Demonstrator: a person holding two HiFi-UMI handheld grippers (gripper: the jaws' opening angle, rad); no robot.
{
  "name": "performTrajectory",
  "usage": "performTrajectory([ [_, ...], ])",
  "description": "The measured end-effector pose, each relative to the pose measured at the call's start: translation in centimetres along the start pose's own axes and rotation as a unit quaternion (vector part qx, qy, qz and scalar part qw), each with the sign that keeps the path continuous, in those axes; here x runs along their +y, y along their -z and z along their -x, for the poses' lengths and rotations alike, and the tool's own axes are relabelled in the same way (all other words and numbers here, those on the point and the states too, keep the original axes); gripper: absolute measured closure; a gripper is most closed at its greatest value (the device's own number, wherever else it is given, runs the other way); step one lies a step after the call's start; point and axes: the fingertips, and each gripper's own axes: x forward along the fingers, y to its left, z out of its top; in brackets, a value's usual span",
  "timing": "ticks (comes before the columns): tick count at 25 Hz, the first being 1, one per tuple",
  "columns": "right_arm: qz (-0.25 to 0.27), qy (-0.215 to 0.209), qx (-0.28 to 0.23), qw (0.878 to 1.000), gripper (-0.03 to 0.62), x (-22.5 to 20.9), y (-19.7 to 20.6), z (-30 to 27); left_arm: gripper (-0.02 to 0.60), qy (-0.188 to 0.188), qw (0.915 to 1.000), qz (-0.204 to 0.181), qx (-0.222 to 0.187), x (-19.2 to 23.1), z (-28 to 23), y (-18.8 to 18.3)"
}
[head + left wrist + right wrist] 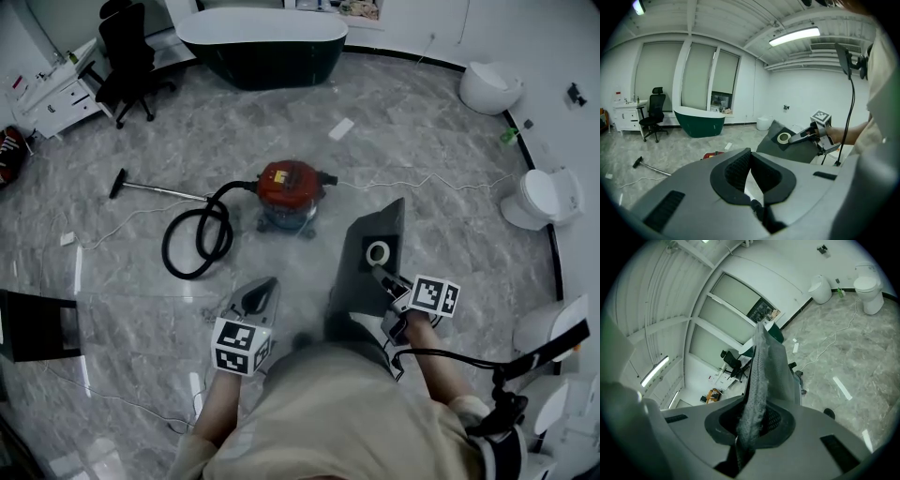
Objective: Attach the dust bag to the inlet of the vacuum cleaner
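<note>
Right gripper [379, 274] is clamped on our dust bag [356, 281] near its collar, left gripper [259, 298] closed on nothing. With the vacuum cleaner [289, 192] well ahead, we reckon the floppy bag could slip or sag before it reaches the inlet.

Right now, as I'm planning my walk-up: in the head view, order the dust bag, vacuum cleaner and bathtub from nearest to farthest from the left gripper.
1. Dust bag, close at right, held in the right gripper.
2. Vacuum cleaner, ahead, mid-room.
3. Bathtub, farthest back, top of view.
</note>
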Motion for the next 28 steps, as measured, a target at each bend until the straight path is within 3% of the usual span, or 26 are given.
performTrajectory([
  [14, -0.031, -0.01, 0.058, 0.998, 0.556, -8.4, -11.3, -6.7, 0.586, -0.007, 0.9975, -0.026, 0.065, -0.2, -15.5, -7.2],
  [21, -0.02, 0.025, 0.072, 0.997, 0.556, -13.1, -15.9, -8.9, 0.586, -0.009, 0.9965, -0.034, 0.076, 0.6, -20.5, -9.2],
  [28, -0.018, 0.074, 0.076, 0.994, 0.556, -16.6, -18.6, -13.1, 0.586, -0.008, 0.9962, -0.02, 0.085, 4.5, -23.2, -8.9],
])
